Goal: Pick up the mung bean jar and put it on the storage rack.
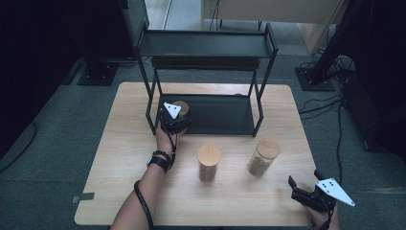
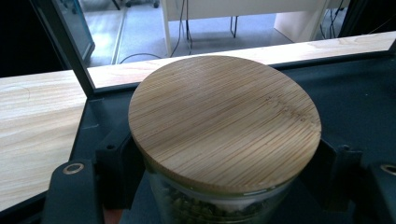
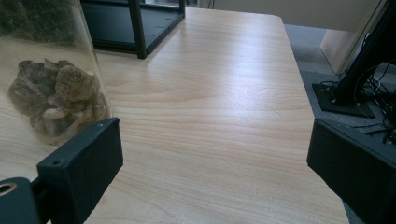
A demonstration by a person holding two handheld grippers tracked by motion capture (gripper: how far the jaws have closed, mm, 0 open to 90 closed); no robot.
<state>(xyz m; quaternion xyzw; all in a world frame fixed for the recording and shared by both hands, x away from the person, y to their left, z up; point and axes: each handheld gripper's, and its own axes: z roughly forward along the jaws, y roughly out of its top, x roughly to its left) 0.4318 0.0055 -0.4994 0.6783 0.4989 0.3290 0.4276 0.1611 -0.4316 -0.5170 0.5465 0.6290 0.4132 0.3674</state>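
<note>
Nearest, the right gripper (image 1: 306, 191) rests wide open at the wooden table (image 1: 124, 167)'s edge. Farther, the left gripper (image 1: 174, 120) clamps a lidded jar (image 2: 224, 126) on the black rack (image 1: 225, 115)'s lower shelf; grey carpet beyond.

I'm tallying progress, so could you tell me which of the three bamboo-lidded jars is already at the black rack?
The jar with greenish contents, clamped in the left gripper at the lower shelf. The middle jar and right jar stand free on the table.
</note>
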